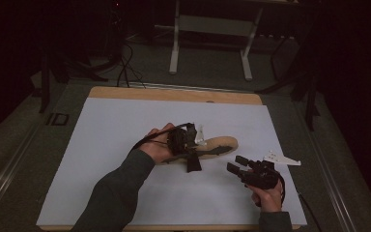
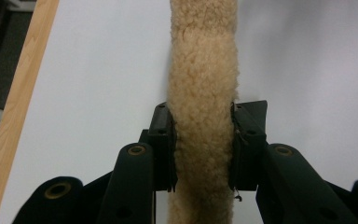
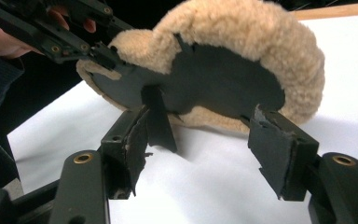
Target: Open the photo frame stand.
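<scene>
A tan fleece insole with a black underside is held on its edge over the white sheet. My left gripper is shut on it, and its two pads press the fleece from both sides. A short black strap hangs from the underside. My right gripper stands open a little to the right of and nearer than the insole. Its jaws point at the black underside with nothing between them. The left gripper grips the insole's far end in the right gripper view.
The white sheet covers a wooden table whose edge shows at the back. Beyond it stand a white desk frame and cables on the dark floor. Bare sheet lies left of my left forearm.
</scene>
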The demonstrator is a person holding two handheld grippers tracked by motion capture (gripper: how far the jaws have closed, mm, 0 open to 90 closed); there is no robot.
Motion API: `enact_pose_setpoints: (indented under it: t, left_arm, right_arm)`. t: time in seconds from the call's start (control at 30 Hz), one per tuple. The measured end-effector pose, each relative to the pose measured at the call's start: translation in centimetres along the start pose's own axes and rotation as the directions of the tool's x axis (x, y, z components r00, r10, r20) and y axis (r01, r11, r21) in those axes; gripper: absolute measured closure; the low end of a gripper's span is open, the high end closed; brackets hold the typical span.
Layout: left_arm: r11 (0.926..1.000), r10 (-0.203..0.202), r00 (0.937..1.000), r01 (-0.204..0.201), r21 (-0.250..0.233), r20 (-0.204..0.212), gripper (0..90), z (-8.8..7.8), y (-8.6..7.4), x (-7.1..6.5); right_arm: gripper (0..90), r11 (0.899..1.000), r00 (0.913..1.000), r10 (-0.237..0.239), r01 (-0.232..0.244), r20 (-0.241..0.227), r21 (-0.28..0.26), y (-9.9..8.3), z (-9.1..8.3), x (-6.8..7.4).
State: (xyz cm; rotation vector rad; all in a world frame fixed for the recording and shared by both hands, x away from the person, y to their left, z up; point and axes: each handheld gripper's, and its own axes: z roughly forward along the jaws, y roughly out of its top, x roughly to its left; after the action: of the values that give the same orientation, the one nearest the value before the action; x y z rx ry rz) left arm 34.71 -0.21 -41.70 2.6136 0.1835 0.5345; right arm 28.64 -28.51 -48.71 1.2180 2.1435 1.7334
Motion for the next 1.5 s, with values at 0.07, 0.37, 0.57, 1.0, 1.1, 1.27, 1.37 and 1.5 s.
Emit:
enact_pose_setpoints:
  t: [0.07,0.37,0.57,1.0,1.1,1.27,1.37,1.5]
  left_arm:
    - [0.9999,0.010,0.9999,-0.010,0.002,-0.001,67.8,0.1,0.1,-0.1]
    - [0.9985,0.055,0.9985,-0.054,-0.008,0.007,67.6,0.5,0.2,-0.7]
    - [0.9961,0.088,0.9961,-0.088,-0.011,0.012,67.4,0.3,0.1,-1.0]
    - [0.9942,0.105,0.9942,-0.104,-0.026,0.025,66.7,0.7,0.1,-1.3]
    - [0.9943,0.103,0.9943,-0.103,-0.028,0.027,66.5,0.8,0.2,-1.3]
    - [0.9941,0.105,0.9942,-0.104,-0.031,0.026,66.4,0.9,0.2,-1.4]
    - [0.9944,0.097,0.9950,-0.096,-0.042,0.022,65.7,0.9,0.1,-1.6]
    - [0.9958,0.064,0.9974,-0.061,-0.068,0.034,64.1,0.9,-0.4,-1.6]
  right_arm:
    - [37.1,1.000,1.0000,-0.001,0.001,0.000,-0.001,-0.1,-0.1,0.0]
    - [37.2,1.000,1.0000,0.007,-0.007,0.002,0.002,-0.1,-0.1,-0.2]
    - [37.2,1.000,1.0000,0.005,-0.005,0.002,0.002,-0.1,-0.1,-0.2]
    - [37.0,1.000,0.9998,0.006,-0.007,0.019,0.021,-0.3,-0.1,-0.4]
    - [37.0,0.999,0.9998,-0.004,0.003,0.021,0.045,-0.3,-0.3,-0.5]
    - [37.1,0.998,0.9992,-0.024,0.022,0.031,0.064,-0.2,-0.8,-0.6]
    - [37.1,0.994,0.9962,-0.052,0.045,0.070,0.097,-0.2,-1.3,-1.0]
    - [37.0,0.995,0.9948,-0.048,0.039,0.090,0.090,-0.2,-1.7,-1.3]
